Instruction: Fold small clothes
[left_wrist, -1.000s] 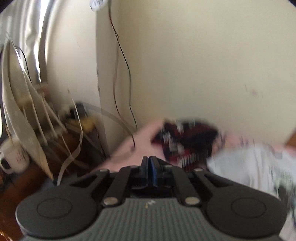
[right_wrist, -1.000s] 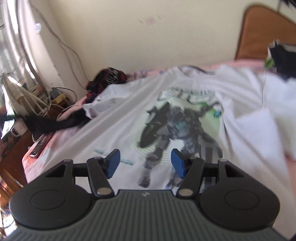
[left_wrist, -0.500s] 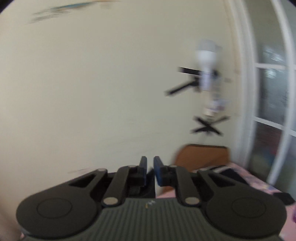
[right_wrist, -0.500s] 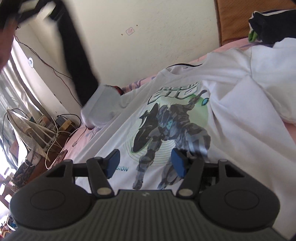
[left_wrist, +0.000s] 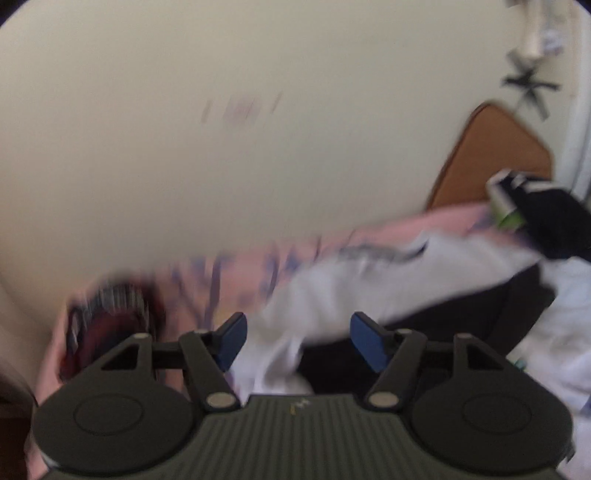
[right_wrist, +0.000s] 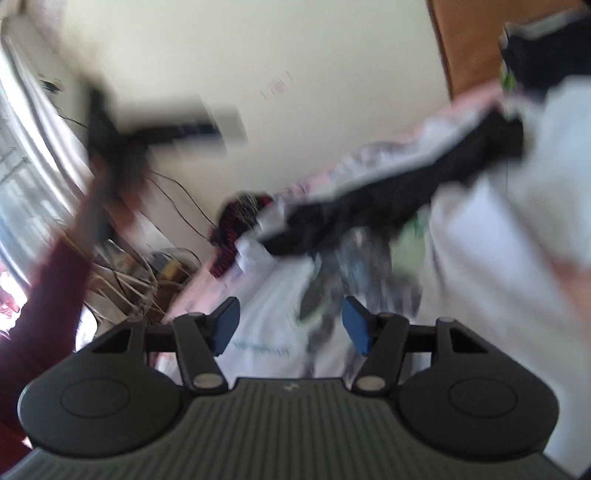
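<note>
While the left tongs (left_wrist: 297, 341) are spreading their jaws with nothing between the pads, a black garment (right_wrist: 388, 199) lies stretched across the white printed T-shirt (right_wrist: 273, 314) on the bed (left_wrist: 236, 269). The right tongs (right_wrist: 290, 328) stand half open and empty, above the shirt. Everything is badly blurred.

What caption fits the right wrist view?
Open right claw over a white printed T-shirt, a dark garment sprawled across it.
</note>
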